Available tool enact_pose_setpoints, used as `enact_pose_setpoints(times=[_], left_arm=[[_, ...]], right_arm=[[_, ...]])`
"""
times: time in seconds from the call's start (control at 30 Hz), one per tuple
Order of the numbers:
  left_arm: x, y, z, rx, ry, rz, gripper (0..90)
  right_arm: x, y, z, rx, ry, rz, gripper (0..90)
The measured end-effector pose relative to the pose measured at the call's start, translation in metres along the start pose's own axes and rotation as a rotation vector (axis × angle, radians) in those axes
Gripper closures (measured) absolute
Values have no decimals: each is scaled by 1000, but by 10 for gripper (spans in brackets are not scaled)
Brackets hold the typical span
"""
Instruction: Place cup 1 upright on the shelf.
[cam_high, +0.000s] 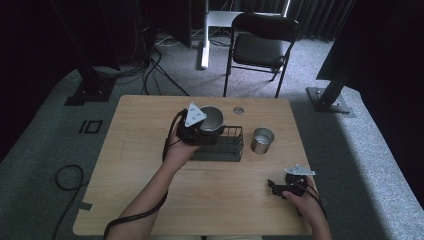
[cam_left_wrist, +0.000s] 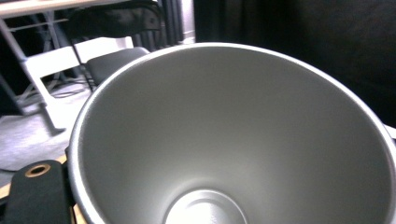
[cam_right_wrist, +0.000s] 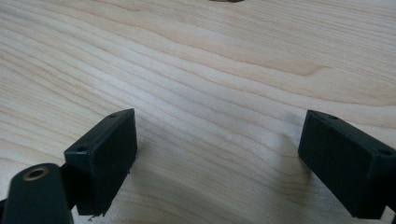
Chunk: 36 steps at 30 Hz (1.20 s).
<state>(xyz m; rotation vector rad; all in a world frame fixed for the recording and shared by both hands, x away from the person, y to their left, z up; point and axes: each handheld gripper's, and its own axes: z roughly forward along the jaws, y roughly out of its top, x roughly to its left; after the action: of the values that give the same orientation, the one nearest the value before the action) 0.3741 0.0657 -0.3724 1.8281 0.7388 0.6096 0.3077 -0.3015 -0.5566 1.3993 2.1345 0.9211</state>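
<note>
The left gripper (cam_high: 206, 125) is gripping a metal cup (cam_high: 212, 118) with closed fingers, holding it above the wire basket (cam_high: 226, 145). The right gripper (cam_high: 278, 188) is resting on the desk (cam_high: 150, 130), fingers open.

Count: 2 metal cups, one held (cam_high: 212, 118) & one on table (cam_high: 262, 140), 1 wire basket (cam_high: 231, 148), 2 grippers (cam_high: 202, 131) (cam_high: 273, 187), 1 folding chair (cam_high: 260, 47).

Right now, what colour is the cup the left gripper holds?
Plain matte silver-grey metal cup, no pattern; the left gripper view shows it best, looking into its bare interior.
</note>
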Motion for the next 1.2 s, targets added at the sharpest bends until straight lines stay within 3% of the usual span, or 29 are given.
enact_pose_setpoints(times=[0.13,0.53,0.87,1.2], left_arm=[[7,-1,-1,-5,28,-16,144],[33,-28,10,2,136,-84,144],[45,-51,22,8,154,-140,144],[45,-67,34,20,166,-159,144]], right_arm=[[0,0,0,0,0,0,113],[0,0,0,0,1,0,113],[0,0,0,1,0,0,113],[0,0,0,1,0,0,113]])
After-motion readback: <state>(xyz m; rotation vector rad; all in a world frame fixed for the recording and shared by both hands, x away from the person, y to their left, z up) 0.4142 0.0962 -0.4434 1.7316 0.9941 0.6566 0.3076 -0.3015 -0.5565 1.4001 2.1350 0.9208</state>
